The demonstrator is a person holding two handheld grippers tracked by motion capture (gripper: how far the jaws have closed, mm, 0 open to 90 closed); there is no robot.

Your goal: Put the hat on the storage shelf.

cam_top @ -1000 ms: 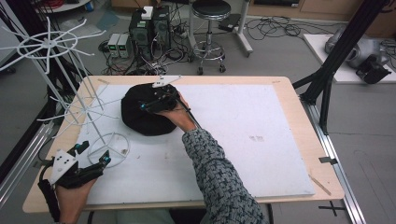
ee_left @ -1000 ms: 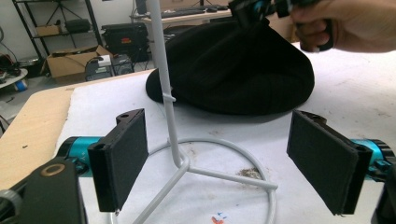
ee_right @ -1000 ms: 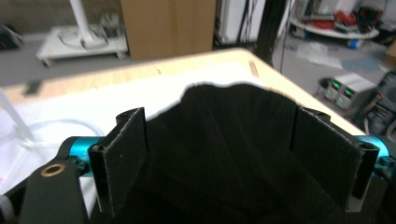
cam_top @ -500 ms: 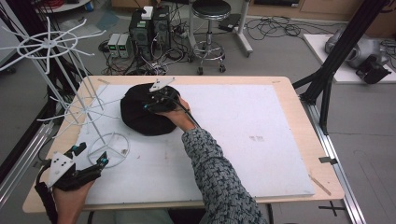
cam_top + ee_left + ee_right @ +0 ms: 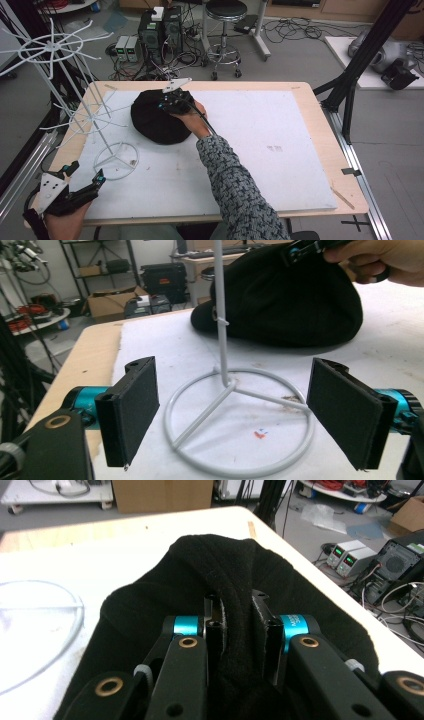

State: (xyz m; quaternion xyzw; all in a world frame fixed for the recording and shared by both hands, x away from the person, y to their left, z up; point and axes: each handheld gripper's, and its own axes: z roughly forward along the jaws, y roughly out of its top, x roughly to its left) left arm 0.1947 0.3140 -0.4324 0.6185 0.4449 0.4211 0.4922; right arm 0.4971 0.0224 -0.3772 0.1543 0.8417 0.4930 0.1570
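A black cloth hat (image 5: 152,122) lies on the white table mat, left of the middle. My right gripper (image 5: 169,101) sits on its far top, and its jaws have just been closing. In the right gripper view the right gripper (image 5: 239,611) is shut on a raised fold of the hat (image 5: 210,560). My left gripper (image 5: 86,172) hovers open at the near left corner. In its own view the left gripper (image 5: 240,410) has its pads either side of the ring base (image 5: 240,471) of a white wire rack, without touching it. The hat (image 5: 290,300) lies beyond the pole (image 5: 222,315).
The white wire rack (image 5: 50,47) stands tall at the table's left on its ring base (image 5: 116,161), with thin arms spreading over the left edge. Black frame posts (image 5: 360,65) rise at the right. Behind the table are a stool (image 5: 225,30) and electronics boxes.
The right gripper's jaws have drawn together on the hat's fabric. The left gripper has slid a little toward the near left corner.
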